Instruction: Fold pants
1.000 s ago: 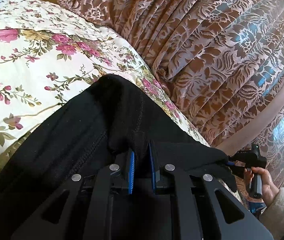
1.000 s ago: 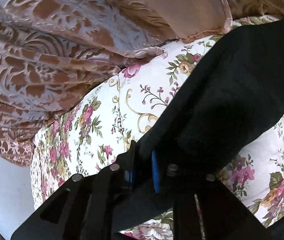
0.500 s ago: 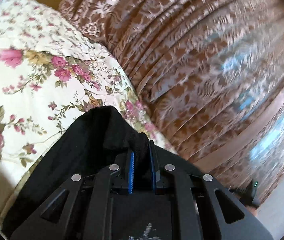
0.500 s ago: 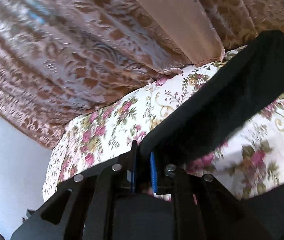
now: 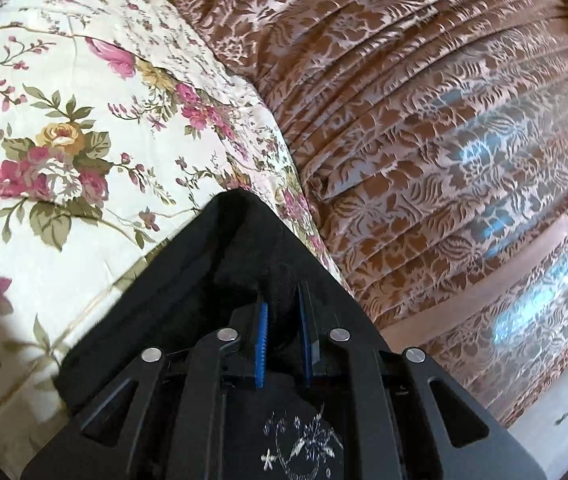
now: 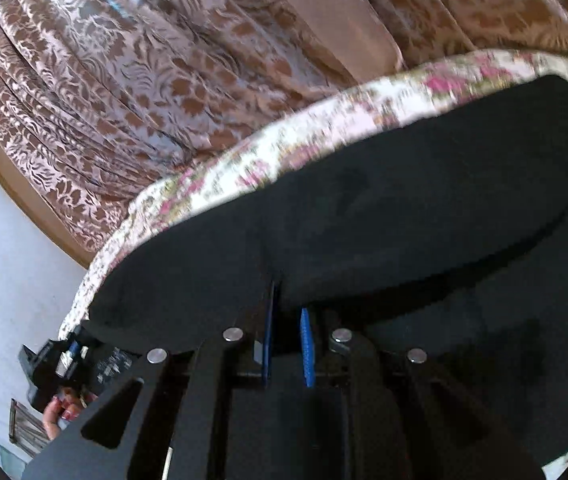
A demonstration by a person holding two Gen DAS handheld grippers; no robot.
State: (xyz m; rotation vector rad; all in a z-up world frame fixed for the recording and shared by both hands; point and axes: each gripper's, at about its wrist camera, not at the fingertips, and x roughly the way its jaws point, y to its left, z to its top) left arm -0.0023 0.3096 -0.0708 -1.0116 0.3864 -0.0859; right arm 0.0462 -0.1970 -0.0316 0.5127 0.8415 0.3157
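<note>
The black pants (image 5: 220, 264) hang from both grippers over a floral bedspread (image 5: 64, 128). In the left wrist view my left gripper (image 5: 282, 316) is shut on a bunched edge of the pants, with black cloth between the blue pads. In the right wrist view my right gripper (image 6: 285, 320) is shut on the pants (image 6: 383, 216), which spread wide across the view and cover most of the bedspread (image 6: 244, 160). The other hand-held gripper (image 6: 56, 364) shows at the lower left there.
Brown patterned curtains (image 5: 423, 120) hang right behind the bed's far edge; they also fill the top of the right wrist view (image 6: 144, 72). A pale wall (image 6: 8, 248) is at the left. White embroidery on dark cloth (image 5: 303, 444) shows below the left gripper.
Both grippers have swung with the pants still held. The black cloth now spreads much wider in the right view, and the left gripper has come into sight at its lower left.
</note>
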